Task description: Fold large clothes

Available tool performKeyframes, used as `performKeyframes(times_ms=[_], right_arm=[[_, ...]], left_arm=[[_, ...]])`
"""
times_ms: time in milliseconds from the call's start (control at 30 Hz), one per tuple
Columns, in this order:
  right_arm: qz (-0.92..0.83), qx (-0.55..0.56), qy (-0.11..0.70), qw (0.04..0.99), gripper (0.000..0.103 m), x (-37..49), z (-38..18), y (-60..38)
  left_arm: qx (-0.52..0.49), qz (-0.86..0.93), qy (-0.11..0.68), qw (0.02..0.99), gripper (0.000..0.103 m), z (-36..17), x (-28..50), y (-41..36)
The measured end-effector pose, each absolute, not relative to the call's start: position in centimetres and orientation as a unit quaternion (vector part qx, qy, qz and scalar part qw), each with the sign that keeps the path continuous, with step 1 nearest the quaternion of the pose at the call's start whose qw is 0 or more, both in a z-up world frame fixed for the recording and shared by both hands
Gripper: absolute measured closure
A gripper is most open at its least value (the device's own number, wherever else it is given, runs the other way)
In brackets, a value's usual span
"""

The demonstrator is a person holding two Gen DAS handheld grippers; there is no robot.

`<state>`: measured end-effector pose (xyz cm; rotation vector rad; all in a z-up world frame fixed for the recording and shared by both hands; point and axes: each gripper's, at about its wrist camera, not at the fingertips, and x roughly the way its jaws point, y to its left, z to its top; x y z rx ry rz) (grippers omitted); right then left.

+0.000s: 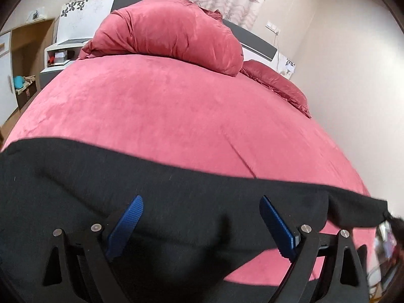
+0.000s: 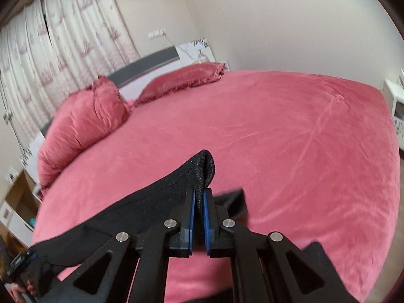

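Item one, my left gripper [image 1: 202, 223]: fingers [image 1: 126, 227] spread wide with nothing pinched, poised over the black garment [image 1: 176, 197], which drapes across the near end of the bed [image 1: 176, 116] in the left wrist view. Item two, same garment in the right wrist view [image 2: 156, 202]: one knitted edge stands up from the pink cover. Item three, my right gripper [image 2: 199, 202]: fingers pressed together, pinching that edge. Item four, background: folded pink duvet [image 1: 169, 40], pillow [image 2: 181, 80], patterned curtains [image 2: 63, 50]. Handling note: I judge the fold is being set up, so I should take a matching edge in the left fingers, keep the cloth taut between both grips and carry it level so the edges meet squarely. Labels or writing: none I can read.
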<state>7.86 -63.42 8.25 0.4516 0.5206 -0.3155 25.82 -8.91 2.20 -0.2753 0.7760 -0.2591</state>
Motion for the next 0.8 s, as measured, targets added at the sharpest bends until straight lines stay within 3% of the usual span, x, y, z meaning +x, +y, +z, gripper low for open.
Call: performKeyframes(times_ms=[300,400,500,700,800], right_arm=[[-0.14,0.243,0.179,0.943,0.097,-0.4,13.0,-61.1],[-0.146,0.232,0.163,0.948,0.097,-0.8,14.9,-61.6],[-0.16,0.227,0.169,0.946,0.097,1.8,15.3,-63.2],[-0.219,0.252,0.218,0.917,0.098,11.9,12.0,-68.0],[-0.273,0.29,0.192,0.897,0.103,15.3,11.0,-70.5]], left_arm=[[0.052,-0.108,0.387,0.914,0.008,1.0,31.0,-10.5],[0.079,-0.098,0.4,0.908,0.003,-0.4,32.3,-9.6],[0.085,-0.069,0.433,0.895,0.001,-2.2,34.1,-8.6],[0.058,0.008,0.412,0.909,0.001,-2.3,35.9,-7.1],[0.041,0.014,0.42,0.906,0.001,-3.1,36.6,-6.6]])
